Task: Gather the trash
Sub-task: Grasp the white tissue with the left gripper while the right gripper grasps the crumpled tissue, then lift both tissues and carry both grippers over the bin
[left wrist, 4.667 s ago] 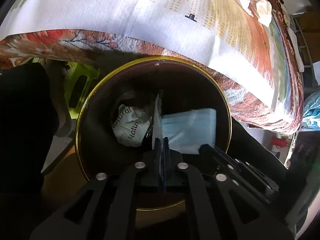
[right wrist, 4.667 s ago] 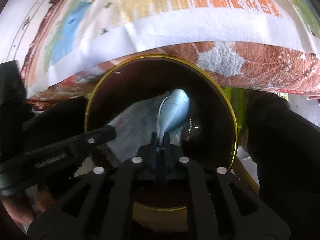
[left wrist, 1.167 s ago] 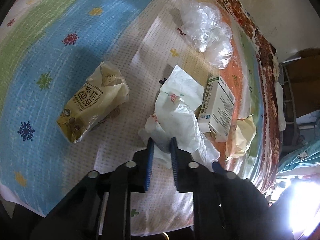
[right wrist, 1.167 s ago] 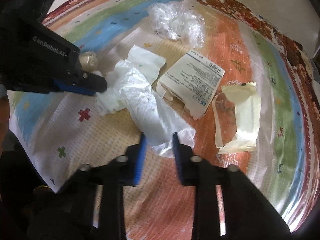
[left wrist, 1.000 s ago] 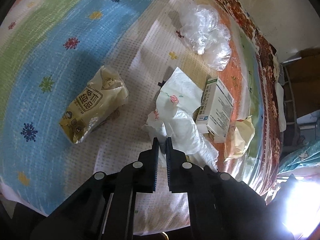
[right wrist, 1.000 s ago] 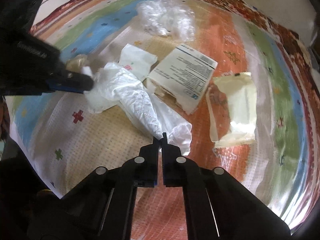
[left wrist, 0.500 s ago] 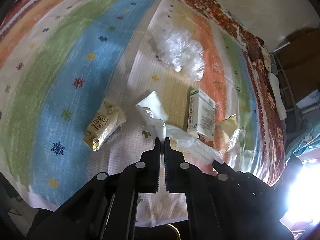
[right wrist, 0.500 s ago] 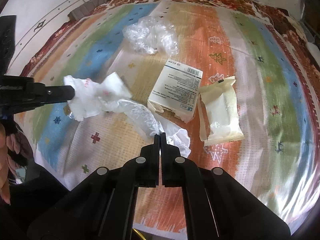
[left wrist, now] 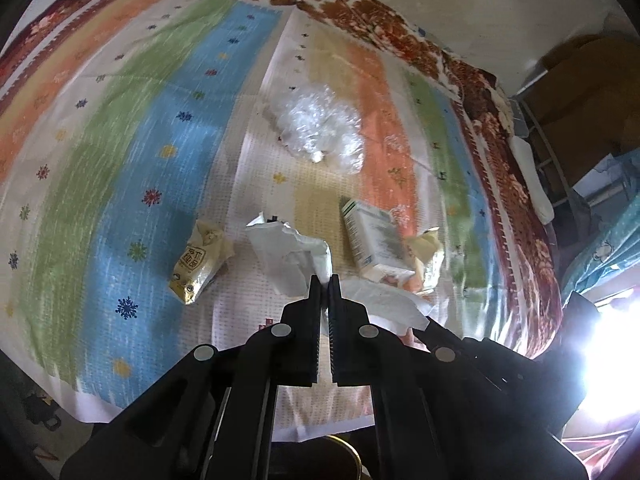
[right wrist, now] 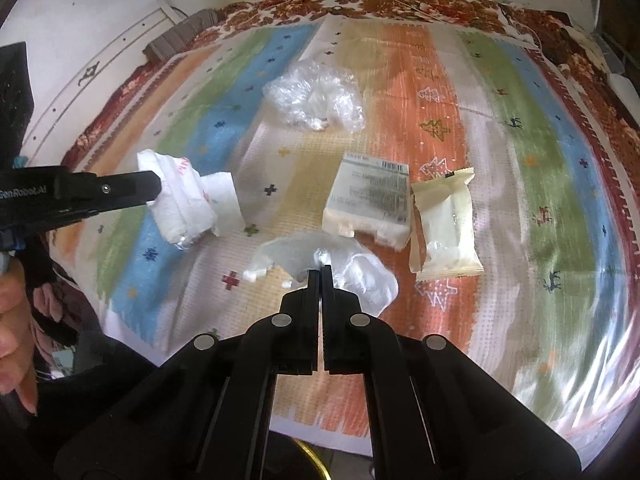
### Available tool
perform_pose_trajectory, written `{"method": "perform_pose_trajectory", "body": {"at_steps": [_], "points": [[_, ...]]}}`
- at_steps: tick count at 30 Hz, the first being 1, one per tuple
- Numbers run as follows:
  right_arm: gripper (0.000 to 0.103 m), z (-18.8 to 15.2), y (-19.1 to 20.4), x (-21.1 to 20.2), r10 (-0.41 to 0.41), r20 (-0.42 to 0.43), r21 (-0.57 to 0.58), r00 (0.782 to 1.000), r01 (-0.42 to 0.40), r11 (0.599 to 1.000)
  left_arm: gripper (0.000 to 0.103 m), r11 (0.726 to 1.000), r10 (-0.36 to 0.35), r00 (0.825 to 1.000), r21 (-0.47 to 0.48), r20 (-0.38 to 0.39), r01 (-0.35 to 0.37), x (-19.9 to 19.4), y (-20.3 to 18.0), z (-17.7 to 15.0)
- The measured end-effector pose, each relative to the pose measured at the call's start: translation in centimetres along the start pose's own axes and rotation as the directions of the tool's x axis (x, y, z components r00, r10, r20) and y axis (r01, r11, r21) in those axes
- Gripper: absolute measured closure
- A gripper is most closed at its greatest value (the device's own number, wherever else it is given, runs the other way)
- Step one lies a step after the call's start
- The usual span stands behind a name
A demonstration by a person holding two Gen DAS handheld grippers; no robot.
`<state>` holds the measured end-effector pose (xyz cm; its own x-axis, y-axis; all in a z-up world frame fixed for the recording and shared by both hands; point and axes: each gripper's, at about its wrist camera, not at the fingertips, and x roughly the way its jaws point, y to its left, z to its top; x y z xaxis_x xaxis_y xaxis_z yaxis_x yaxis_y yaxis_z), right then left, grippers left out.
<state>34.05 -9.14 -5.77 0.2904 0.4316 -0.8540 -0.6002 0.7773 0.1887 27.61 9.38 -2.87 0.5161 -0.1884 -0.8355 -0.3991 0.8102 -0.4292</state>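
From my left wrist view, my left claw (left wrist: 324, 280) is pressed together on a corner of the white tissue (left wrist: 288, 254), which hangs just above the striped bed cover (left wrist: 120, 168). I take the white carton box (left wrist: 370, 240) as my landmark. The yellow snack wrapper (left wrist: 198, 260) lies well to the left of the box, on the blue stripe. A cream wrapper (left wrist: 428, 252) touches the box on its right side. The clear crumpled plastic (left wrist: 324, 132) lies beyond the box, further up the bed. Below the claw I see a small part of a gold rim (left wrist: 352, 448), maybe the bin, but I cannot tell for sure.

From my right wrist view, my right claw (right wrist: 321, 270) is also closed tight, and it pinches a thin clear plastic film (right wrist: 352, 268) just in front of the carton box (right wrist: 370, 196). The left claw (right wrist: 154, 188) comes in from the left of the box and holds the tissue (right wrist: 184, 204) up in the air. The cream wrapper (right wrist: 444, 224) lies beside the box on its right, and the crumpled plastic (right wrist: 316, 96) is behind the box.

I judge the task is in the middle: two pieces are gripped and not yet dropped in a bin. The box, both wrappers and the crumpled plastic are left on the bed
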Motion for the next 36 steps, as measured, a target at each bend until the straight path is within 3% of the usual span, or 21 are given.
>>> {"method": "perform_pose_trajectory", "body": {"at_steps": [14, 23, 36], "points": [[0.103, -0.8, 0.9, -4.5, 0.017, 0.069, 0.044, 0.997, -0.020, 0.999, 0.100, 0.997, -0.039, 0.997, 0.070, 0.060, 0.035, -4.0, -1.5, -2.2], [0.103, -2.6, 2.5, -7.9, -0.010, 0.121, 0.006, 0.993, 0.010, 1.000, 0.100, 0.989, -0.060, 0.989, 0.145, 0.135, 0.040, -8.0, -2.6, -4.1], [0.103, -6.4, 5.6, -11.8, -0.032, 0.198, -0.055, 0.980, 0.044, 0.998, 0.100, 0.976, -0.111, 0.980, 0.202, 0.167, 0.076, -11.1, -2.5, -7.6]]}}
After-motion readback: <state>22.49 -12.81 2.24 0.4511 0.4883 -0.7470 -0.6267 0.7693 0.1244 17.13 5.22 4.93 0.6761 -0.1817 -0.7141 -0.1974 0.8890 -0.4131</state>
